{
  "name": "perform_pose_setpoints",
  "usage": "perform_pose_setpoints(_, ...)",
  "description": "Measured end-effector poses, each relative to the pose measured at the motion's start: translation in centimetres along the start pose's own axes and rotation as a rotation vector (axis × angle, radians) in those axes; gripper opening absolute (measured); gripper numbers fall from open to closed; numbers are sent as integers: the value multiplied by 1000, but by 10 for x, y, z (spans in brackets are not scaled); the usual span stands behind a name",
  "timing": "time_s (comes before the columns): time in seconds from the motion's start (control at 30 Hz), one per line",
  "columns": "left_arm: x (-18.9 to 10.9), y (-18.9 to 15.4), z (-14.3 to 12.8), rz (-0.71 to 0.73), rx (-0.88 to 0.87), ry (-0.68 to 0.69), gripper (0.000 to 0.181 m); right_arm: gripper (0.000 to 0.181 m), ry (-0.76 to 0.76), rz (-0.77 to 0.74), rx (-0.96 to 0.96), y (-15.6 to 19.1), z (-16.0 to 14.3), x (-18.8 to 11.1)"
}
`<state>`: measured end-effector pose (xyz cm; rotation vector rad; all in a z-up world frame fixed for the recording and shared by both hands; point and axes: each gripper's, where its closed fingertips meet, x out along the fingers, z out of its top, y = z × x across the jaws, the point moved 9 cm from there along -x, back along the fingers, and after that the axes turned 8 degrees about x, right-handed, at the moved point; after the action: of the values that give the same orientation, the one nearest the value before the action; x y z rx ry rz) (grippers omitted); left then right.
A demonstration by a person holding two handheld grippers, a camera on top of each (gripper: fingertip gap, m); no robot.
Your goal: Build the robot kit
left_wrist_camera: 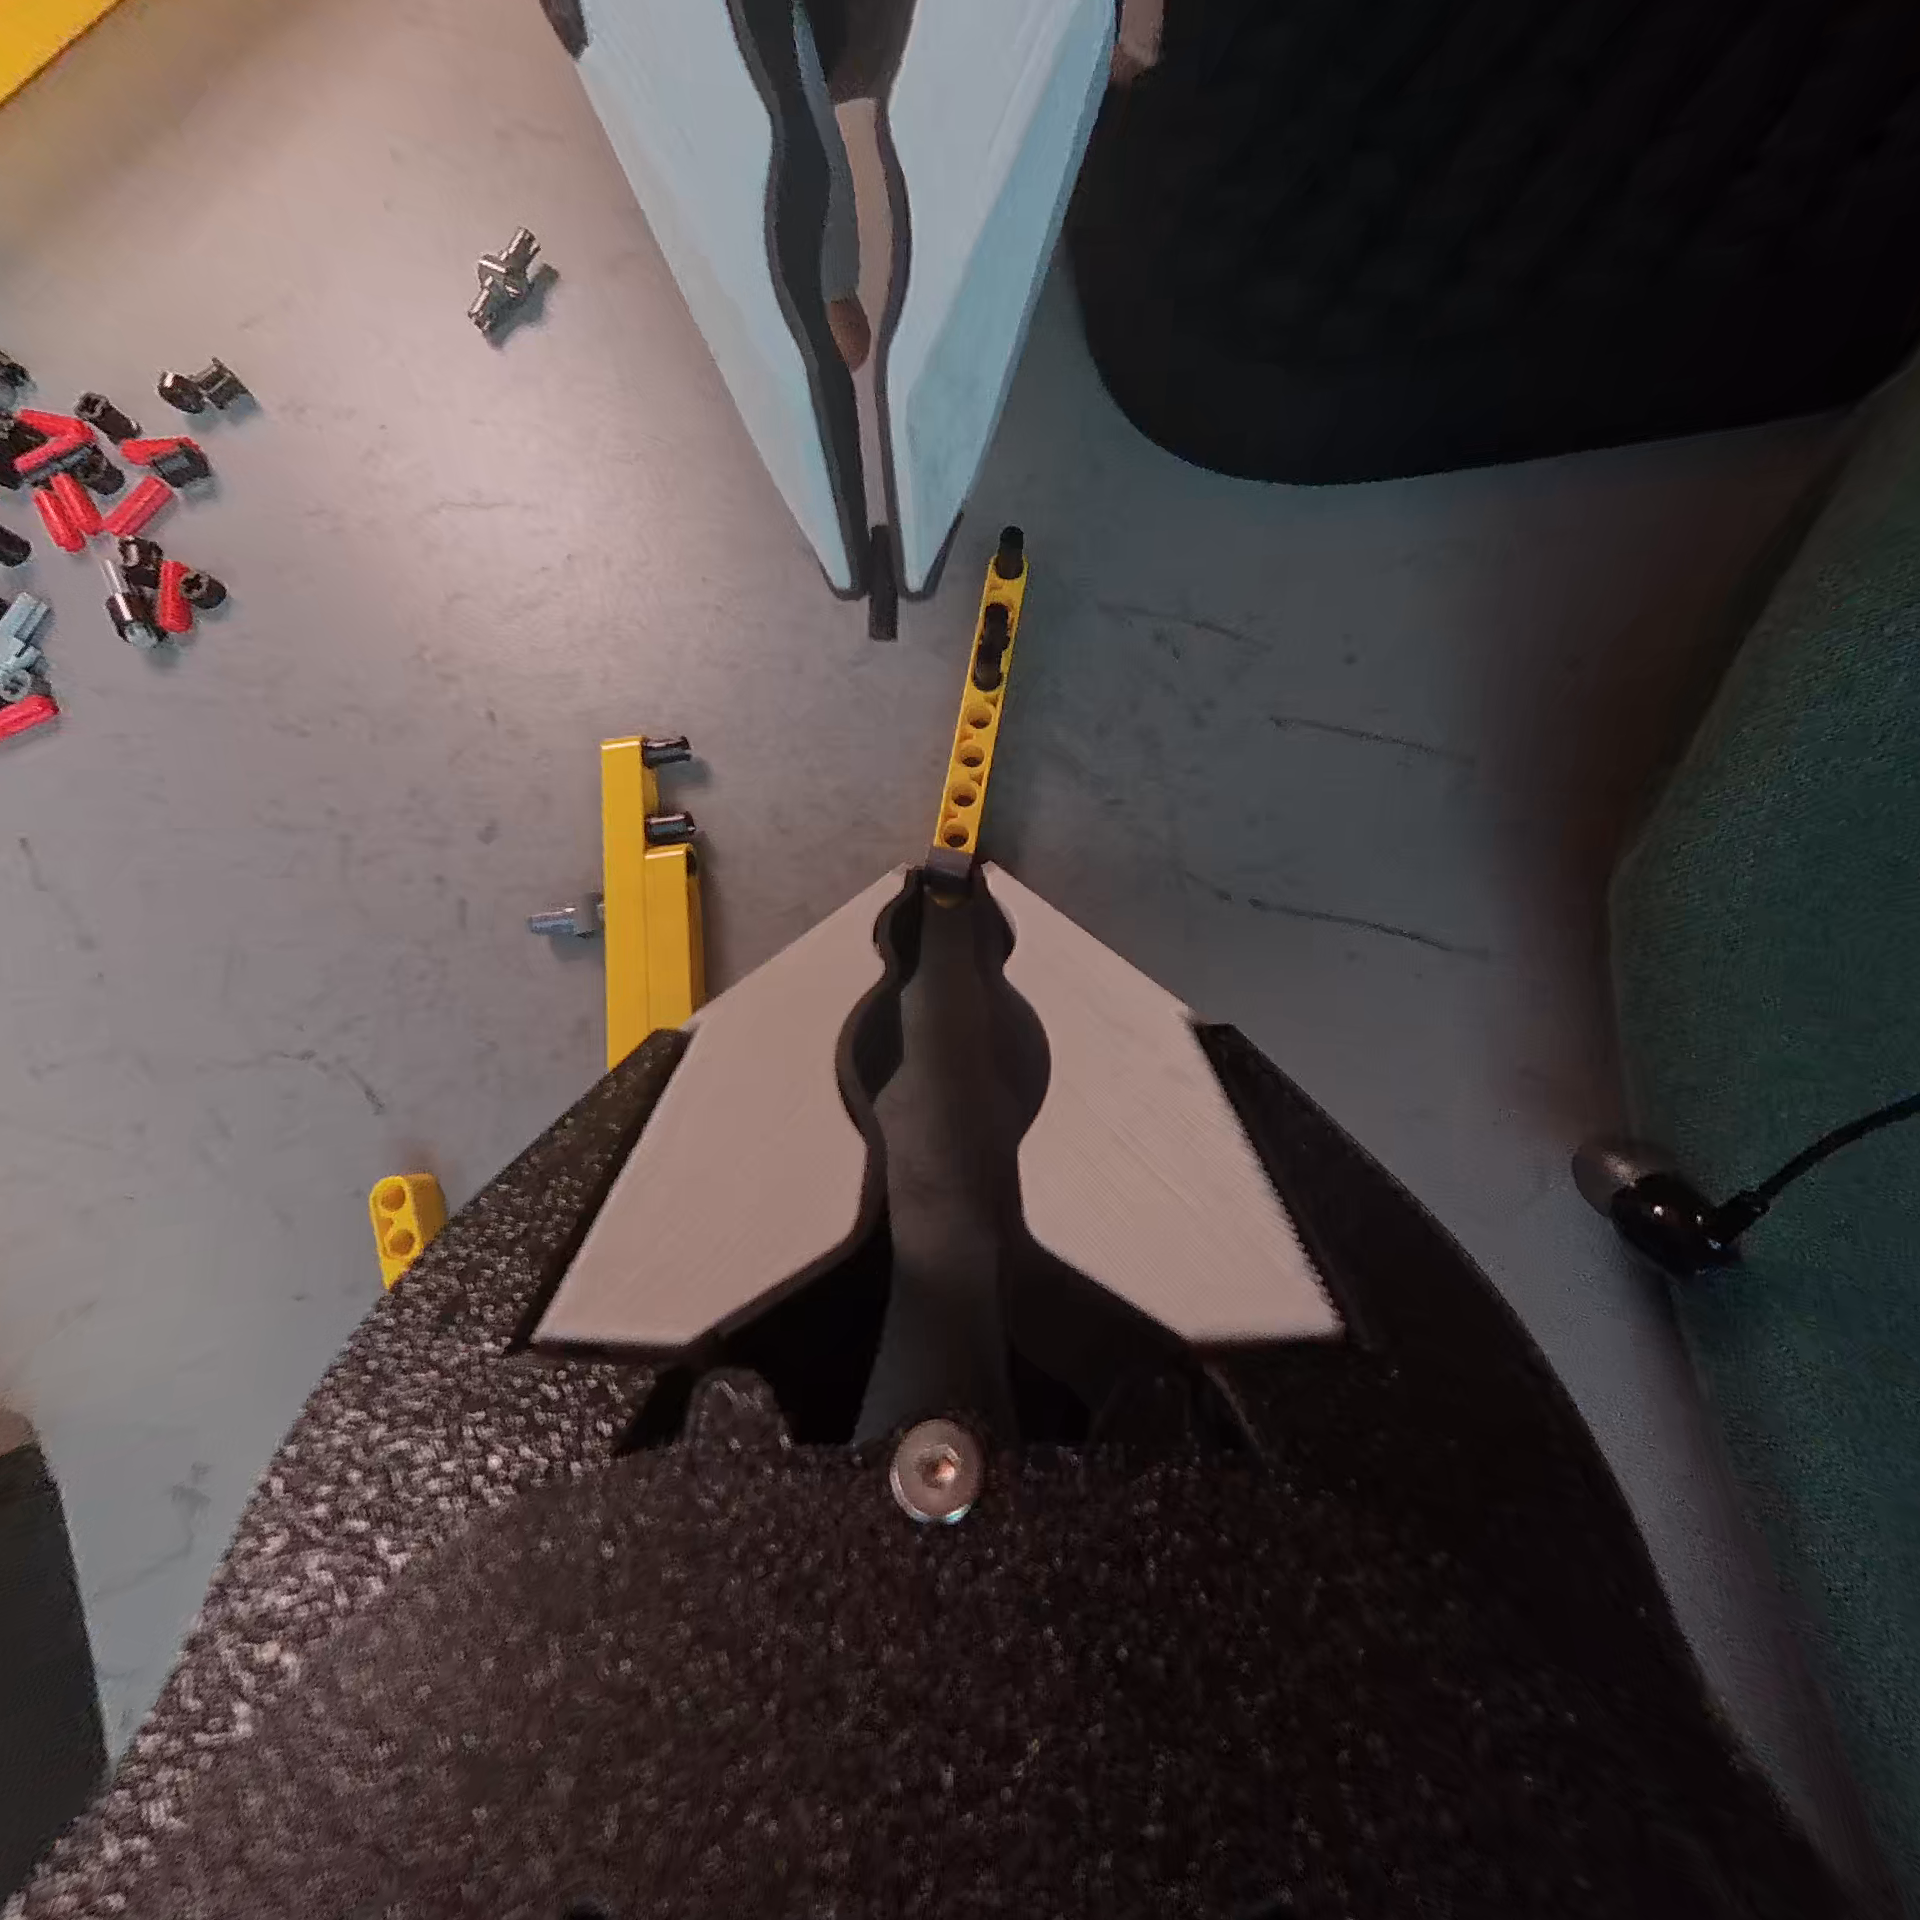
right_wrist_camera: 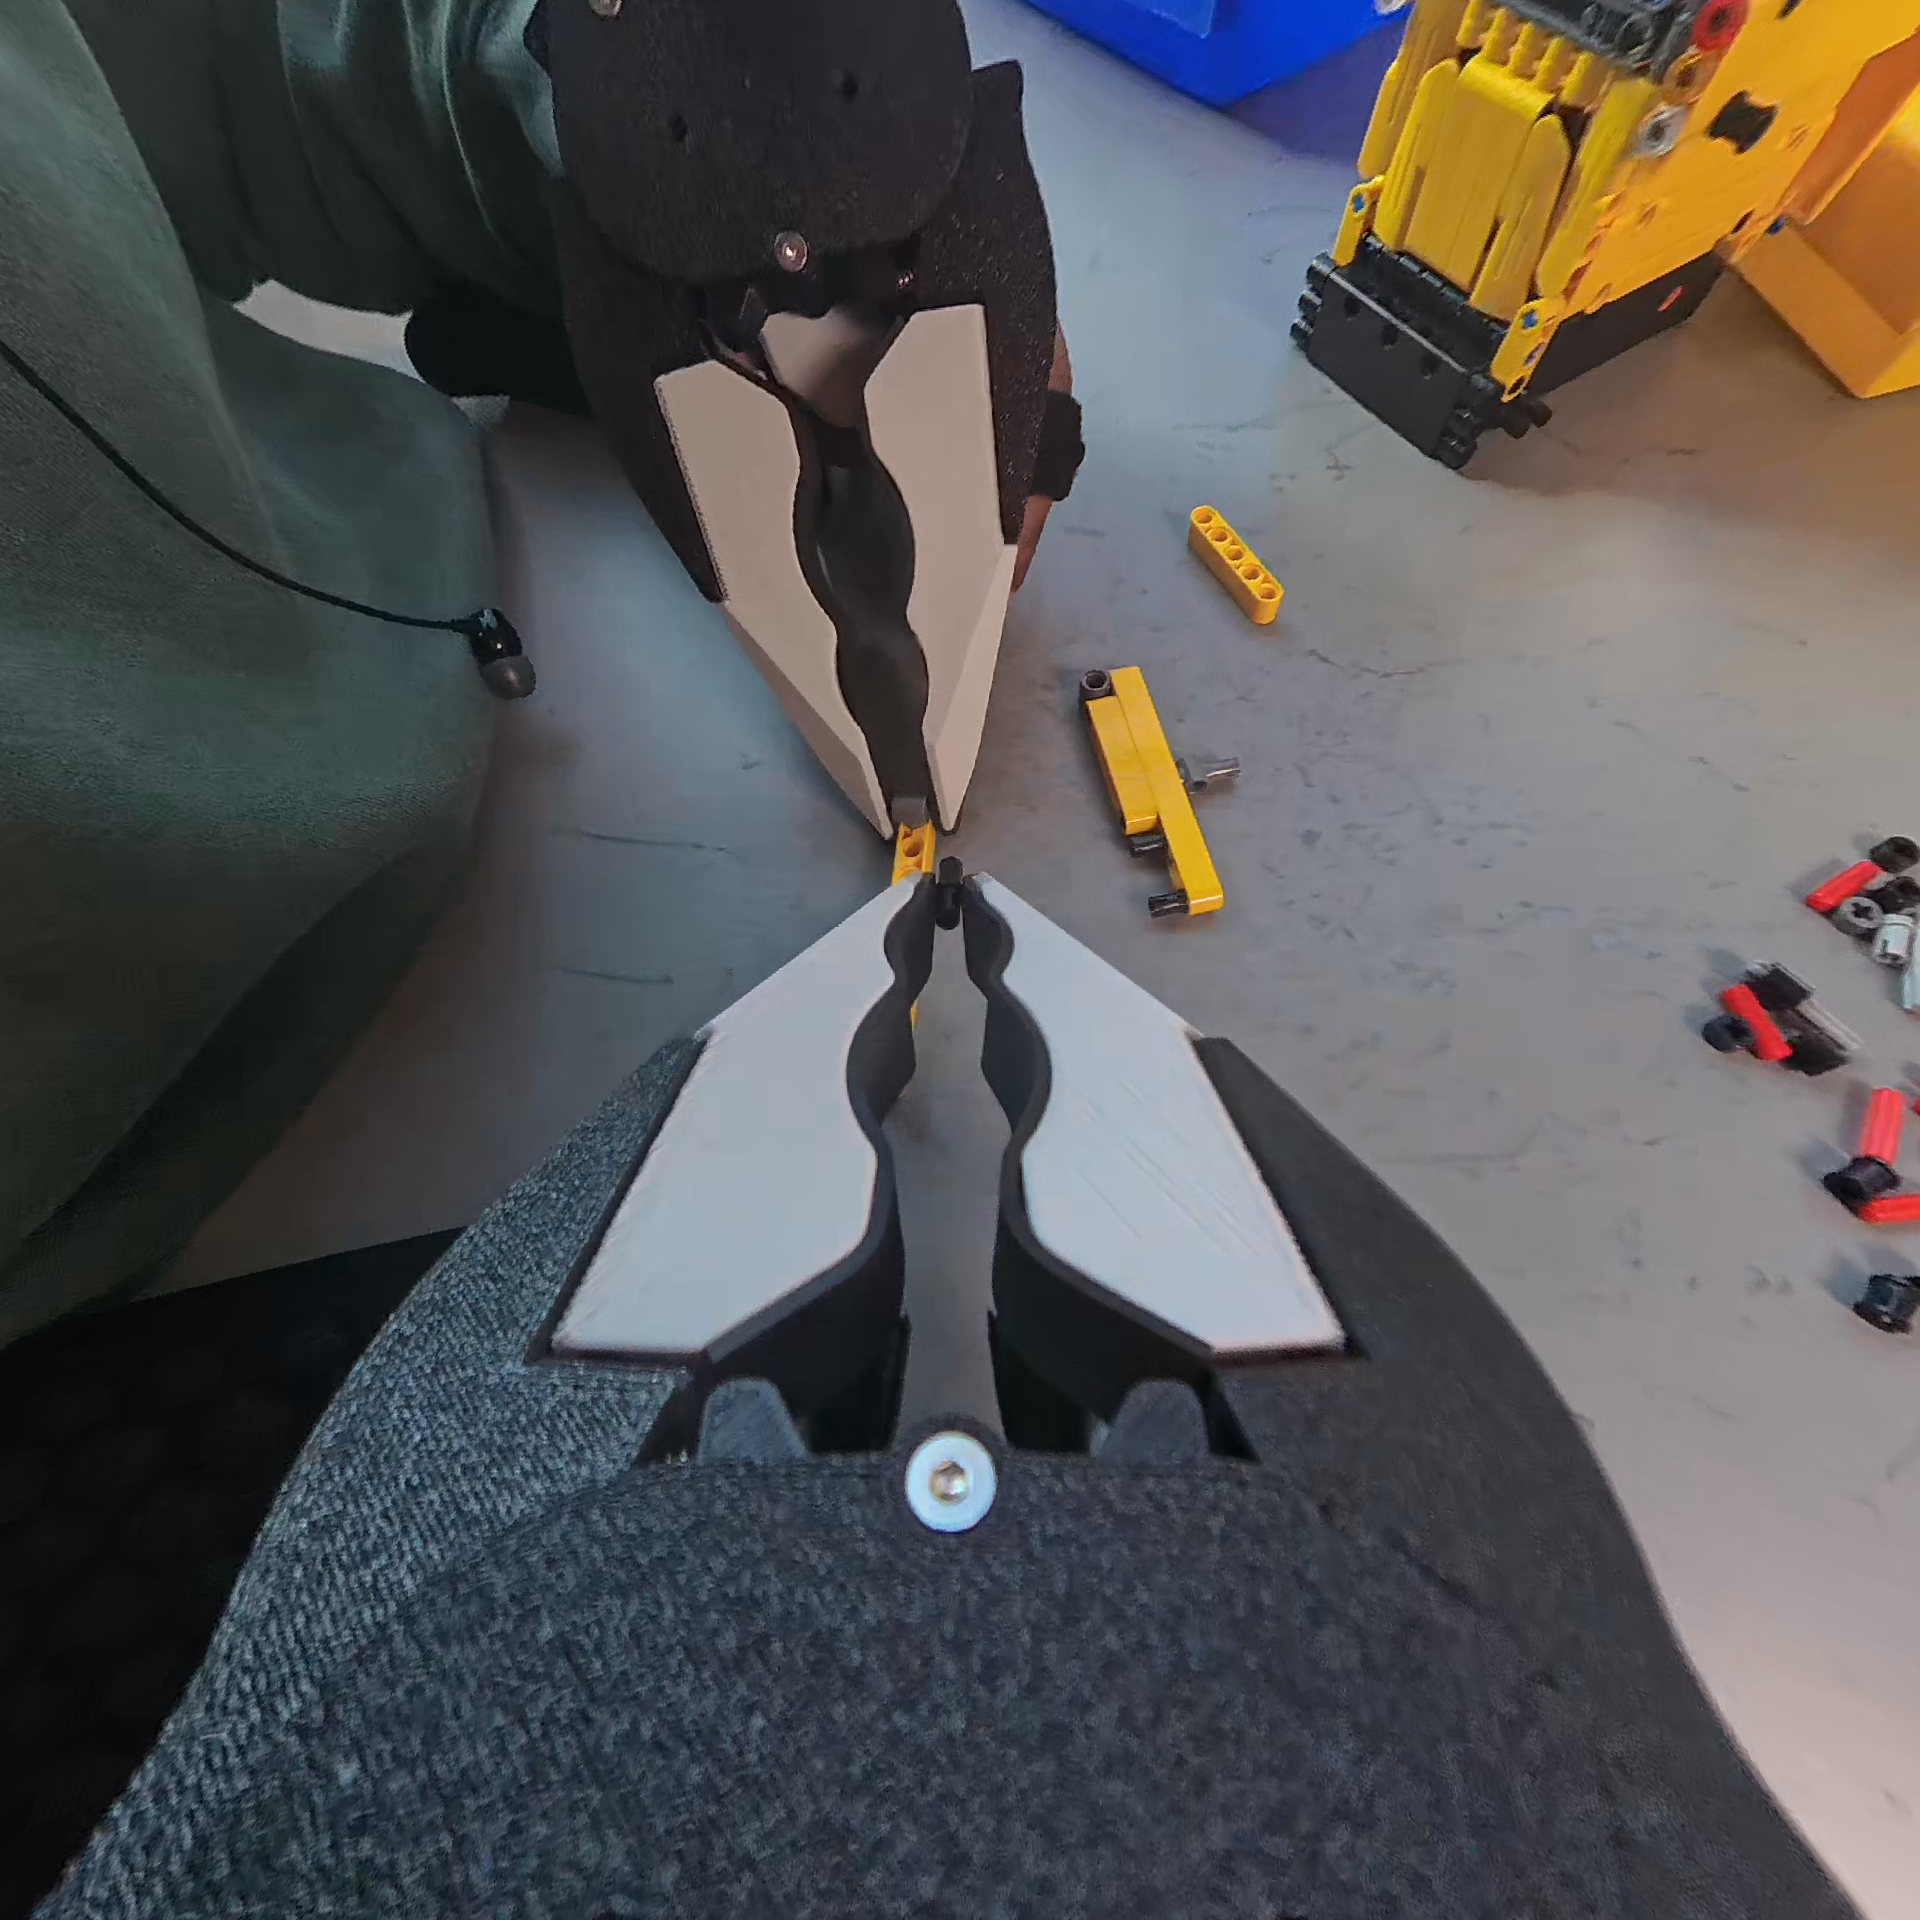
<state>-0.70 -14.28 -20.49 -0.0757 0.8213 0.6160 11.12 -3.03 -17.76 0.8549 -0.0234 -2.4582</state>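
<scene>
The left gripper (left_wrist_camera: pixel 948 878) was clamped on the near end of a yellow beam (left_wrist_camera: pixel 977 727), which stuck out ahead of its tips with two black pins (left_wrist_camera: pixel 995 634) set in holes toward the far end. The right gripper (right_wrist_camera: pixel 943 891) was pinched narrowly on one black pin (right_wrist_camera: pixel 947 896), held just beside the beam's far end, tip to tip with the left gripper.

To the left gripper's left, on the grey surface (left_wrist_camera: pixel 364 883), lay a beam assembly (left_wrist_camera: pixel 646 894) of two yellow beams joined side by side, with two black pins sticking out near its far end and one grey pin (left_wrist_camera: pixel 561 920) on its other side. A short yellow beam (left_wrist_camera: pixel 403 1226) lay nearer, half hidden by the gripper body. Farther left sat a scatter of red and black pins (left_wrist_camera: pixel 104 499), too jumbled to count, and a grey connector (left_wrist_camera: pixel 507 278) lay apart.

Only the right wrist view showed a yellow model (right_wrist_camera: pixel 1538 208), a blue bin (right_wrist_camera: pixel 1216 42) and a yellow box (right_wrist_camera: pixel 1849 281) beyond the right gripper to its right, and that the short beam (right_wrist_camera: pixel 1234 563) had five holes. Both views showed one earbud (left_wrist_camera: pixel 1652 1210) on a black cord against a green sleeve (right_wrist_camera: pixel 187 727).
</scene>
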Motion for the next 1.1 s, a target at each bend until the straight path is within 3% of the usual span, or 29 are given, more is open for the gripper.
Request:
perform_pose_setpoints(0.2,0,-2,1,-20,-8,-20,10,4,184,4,-48,12,6,16)
perform_pose_setpoints(0.4,-15,5,2,-88,-103,-155,13,5,296,-16,-96,19,17,27)
perform_pose_setpoints(0.7,-5,1,1,-75,-56,-111,15,5,509,-37,-170,21,33,41)
perform_pose_setpoints(1.1,-20,1,7,-57,-38,-229,4,5,392,-23,-145,27,51,31)
